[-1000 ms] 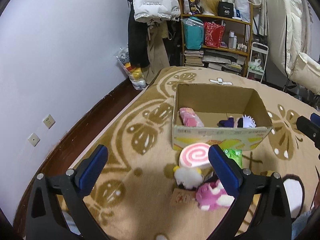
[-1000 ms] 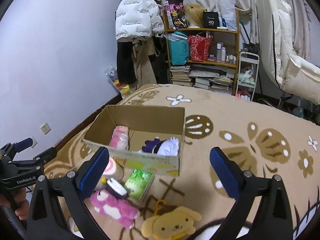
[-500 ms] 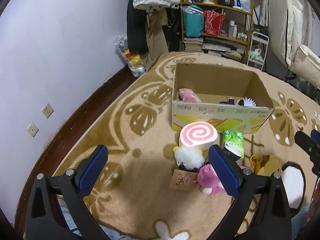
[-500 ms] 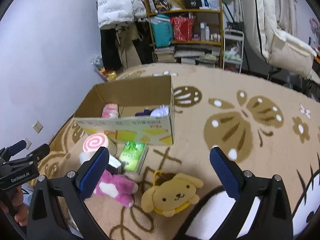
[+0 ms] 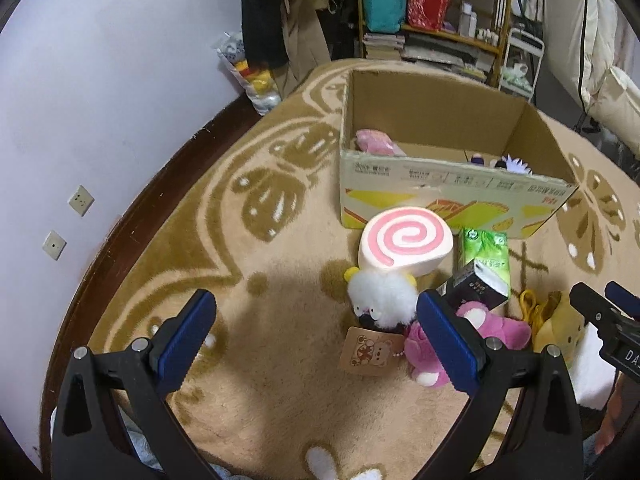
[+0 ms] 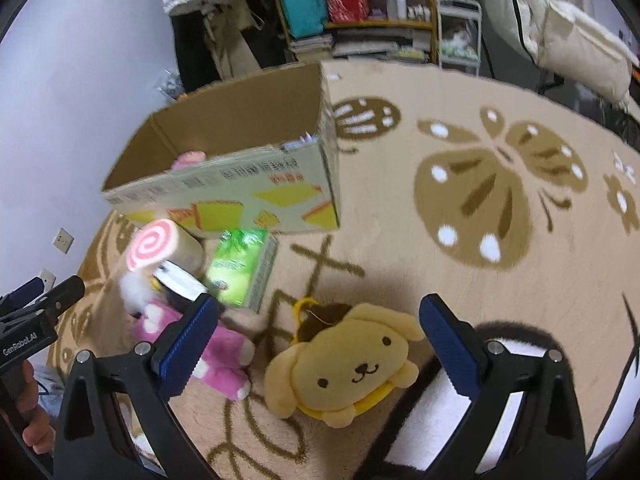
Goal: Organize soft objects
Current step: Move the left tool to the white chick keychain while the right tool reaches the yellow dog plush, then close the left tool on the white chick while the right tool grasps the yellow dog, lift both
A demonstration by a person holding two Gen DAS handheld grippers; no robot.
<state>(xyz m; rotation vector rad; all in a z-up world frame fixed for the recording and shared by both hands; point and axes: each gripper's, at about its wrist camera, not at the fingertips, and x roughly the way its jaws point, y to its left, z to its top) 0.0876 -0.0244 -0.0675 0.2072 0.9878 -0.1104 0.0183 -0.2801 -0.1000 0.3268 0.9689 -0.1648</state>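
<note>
An open cardboard box (image 5: pixel 452 196) (image 6: pixel 224 188) stands on the rug with a pink plush (image 5: pixel 374 142) and a purple-white toy (image 5: pixel 508 164) inside. In front of it lie a pink swirl roll cushion (image 5: pixel 404 246) (image 6: pixel 160 250), a white fluffy toy (image 5: pixel 380 298), a pink plush (image 5: pixel 480 332) (image 6: pixel 216 354), a green tissue pack (image 5: pixel 486 258) (image 6: pixel 240 270) and a yellow dog plush (image 6: pixel 348 364). My left gripper (image 5: pixel 316 330) is open and empty, low before the fluffy toy. My right gripper (image 6: pixel 320 344) is open, straddling the yellow dog above it.
A patterned beige rug (image 6: pixel 480 208) covers the floor. The white wall (image 5: pixel 100 100) with sockets runs along the left. A cluttered shelf (image 5: pixel 432 12), hanging coats (image 5: pixel 280 28) and a white chair (image 6: pixel 560 32) stand behind the box.
Both grippers have lowered and tilted down toward the toys. The right one now frames the yellow dog; the left one has come closer to the fluffy toy. Both stay open.
</note>
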